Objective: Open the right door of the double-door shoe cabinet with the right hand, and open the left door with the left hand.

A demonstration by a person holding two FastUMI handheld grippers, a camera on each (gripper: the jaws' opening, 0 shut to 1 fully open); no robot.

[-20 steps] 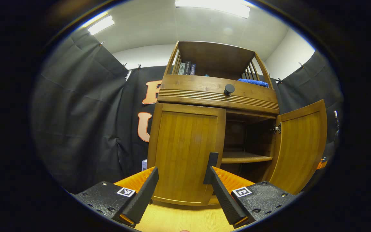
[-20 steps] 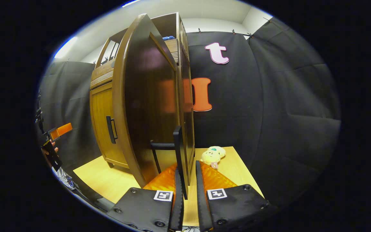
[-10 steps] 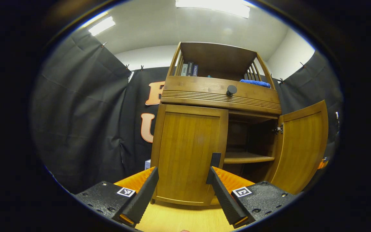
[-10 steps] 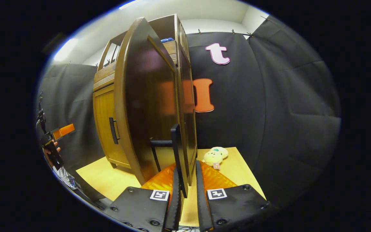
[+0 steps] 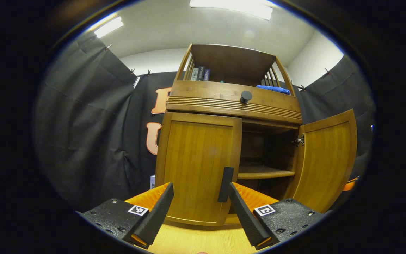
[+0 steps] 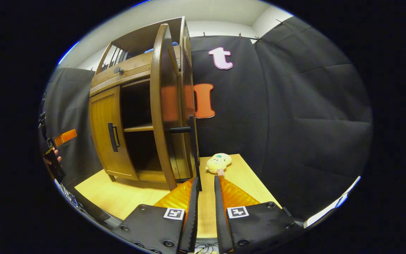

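Right door (image 6: 160, 106) swung wider than second ago; right gripper (image 6: 204, 197) fingers near-closed, released from its handle (image 6: 193, 141). Left gripper (image 5: 197, 208) fingers spread before left door handle (image 5: 224, 184) at 12 o'clock; left door (image 5: 197, 165) unopened.

Black cloth (image 5: 83, 134) hangs in creased folds around the booth, clipped along its top edge, and closes in both sides and the back. Above it rises a plain white wall (image 5: 153, 61) that meets a white ceiling (image 5: 203, 24). Two long ceiling lights (image 5: 231, 6) glow bright, one overhead and one off to the side. Below, a pale wood-grain counter (image 6: 125, 197) runs out to the cloth, where its far edge meets the folds.
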